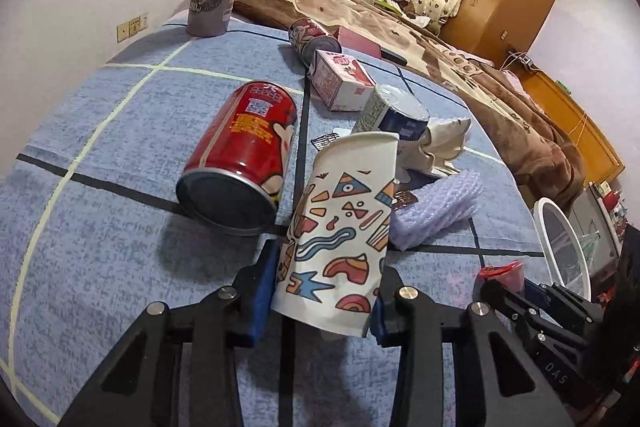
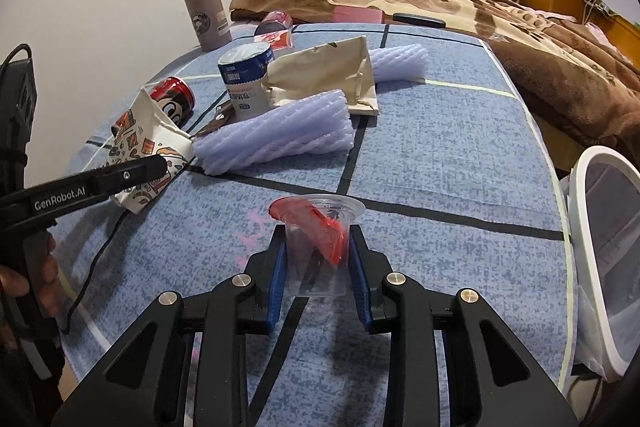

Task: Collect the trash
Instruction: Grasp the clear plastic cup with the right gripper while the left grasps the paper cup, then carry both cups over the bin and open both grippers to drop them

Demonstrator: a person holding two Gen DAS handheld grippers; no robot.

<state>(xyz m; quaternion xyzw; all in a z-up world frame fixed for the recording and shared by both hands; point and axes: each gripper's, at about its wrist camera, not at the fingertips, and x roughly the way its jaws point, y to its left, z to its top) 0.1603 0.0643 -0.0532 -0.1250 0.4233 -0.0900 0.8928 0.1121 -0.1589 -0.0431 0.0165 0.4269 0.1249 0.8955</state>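
My left gripper (image 1: 326,291) is shut on a crushed patterned paper cup (image 1: 340,227), held above the blue cloth; the cup also shows in the right wrist view (image 2: 148,147). My right gripper (image 2: 318,251) is shut on a clear plastic cup (image 2: 316,247) with a red wrapper (image 2: 320,223) inside; it shows at the right of the left wrist view (image 1: 502,277). On the table lie a red can (image 1: 244,155), a white-blue cup (image 2: 246,83), purple foam netting (image 2: 276,135), a paper bag (image 2: 324,75) and a pink carton (image 1: 340,79).
A white-rimmed mesh bin (image 2: 600,247) stands off the table's right edge. A tall grey tumbler (image 2: 202,3) stands at the far left. A second red can (image 1: 310,37) lies at the back. A bed with a brown blanket (image 2: 520,35) lies beyond.
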